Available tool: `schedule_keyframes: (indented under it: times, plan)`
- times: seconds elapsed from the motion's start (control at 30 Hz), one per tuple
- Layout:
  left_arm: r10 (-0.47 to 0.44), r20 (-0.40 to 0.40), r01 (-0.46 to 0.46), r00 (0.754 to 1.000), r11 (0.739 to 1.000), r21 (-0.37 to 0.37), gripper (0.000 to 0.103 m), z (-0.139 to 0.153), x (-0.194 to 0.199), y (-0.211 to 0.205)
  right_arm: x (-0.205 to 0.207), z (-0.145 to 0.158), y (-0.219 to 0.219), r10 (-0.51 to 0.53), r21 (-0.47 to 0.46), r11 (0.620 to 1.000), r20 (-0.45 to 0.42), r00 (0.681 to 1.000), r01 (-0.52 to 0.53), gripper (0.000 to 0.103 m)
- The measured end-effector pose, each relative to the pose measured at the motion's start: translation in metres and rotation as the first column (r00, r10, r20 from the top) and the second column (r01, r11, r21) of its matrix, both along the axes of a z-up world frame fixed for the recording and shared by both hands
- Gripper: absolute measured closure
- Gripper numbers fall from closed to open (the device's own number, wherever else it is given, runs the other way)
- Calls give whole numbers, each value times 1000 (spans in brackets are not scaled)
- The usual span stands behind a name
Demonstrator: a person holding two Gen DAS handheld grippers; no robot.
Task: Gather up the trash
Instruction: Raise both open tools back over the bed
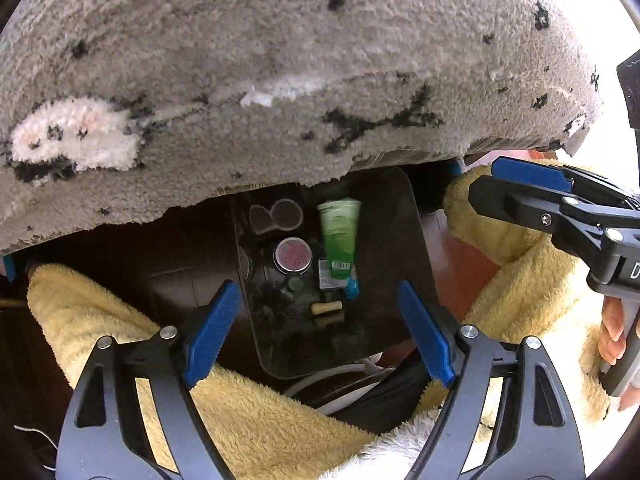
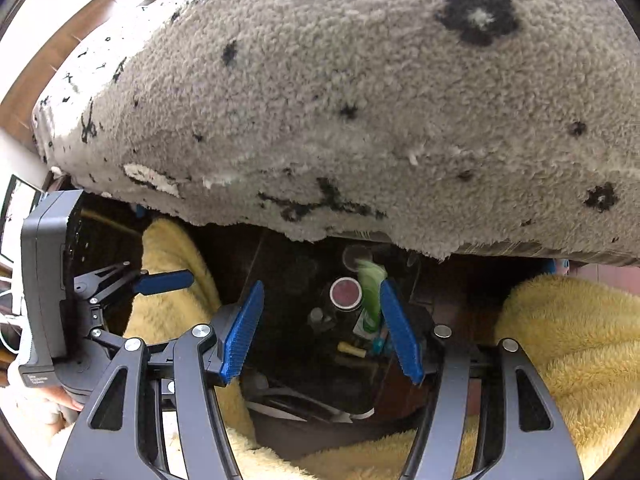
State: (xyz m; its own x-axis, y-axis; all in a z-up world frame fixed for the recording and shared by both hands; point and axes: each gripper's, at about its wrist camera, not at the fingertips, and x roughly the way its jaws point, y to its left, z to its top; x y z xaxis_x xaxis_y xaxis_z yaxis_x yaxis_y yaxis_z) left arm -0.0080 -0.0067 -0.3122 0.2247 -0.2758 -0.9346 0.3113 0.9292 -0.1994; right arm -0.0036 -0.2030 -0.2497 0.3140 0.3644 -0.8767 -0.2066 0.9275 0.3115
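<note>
I see the green tube [image 1: 339, 240] lying inside the dark bin [image 1: 404, 240] under the grey rug's [image 1: 280, 80] edge, beside a round red-topped lid [image 1: 292, 255], while my left gripper [image 1: 320, 332] and right gripper [image 2: 322, 332] hover above that bin, fingers spread apart, holding nothing.

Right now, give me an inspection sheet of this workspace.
Surface: dark bin below both grippers, partly under a grey rug.
Job's things: green tube, round lid, small yellow piece lie in the bin.
Clutter: yellow fleece on both sides.
Grippers: left gripper open, empty; right gripper open, empty, above the bin.
Cables: white cable beside the bin's near edge.
Surroundings: wood floor beyond the rug.
</note>
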Motion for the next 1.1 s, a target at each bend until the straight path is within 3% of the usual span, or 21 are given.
schedule_keyframes:
  times: [0.2,0.37,0.67,0.9,1.1]
  plan:
    - [2,45,-2,999,1000,-2,25,25,2,-4,-2,11,-4,-14,29,999,27,1000,13,41]
    - [0,128,-1,992,1000,11,25,54,2,-3,-1,36,-15,-31,33,999,90,995,28,41]
    - [4,318,-4,948,1000,-1,24,123,18,4,18,97,-32,-53,-16,998,249,967,59,38]
    - [26,401,-31,916,1000,6,24,163,58,11,60,122,-45,-81,-59,993,317,945,105,38]
    - [43,426,-59,904,998,23,24,178,106,10,104,132,-41,-95,-95,986,345,934,136,37]
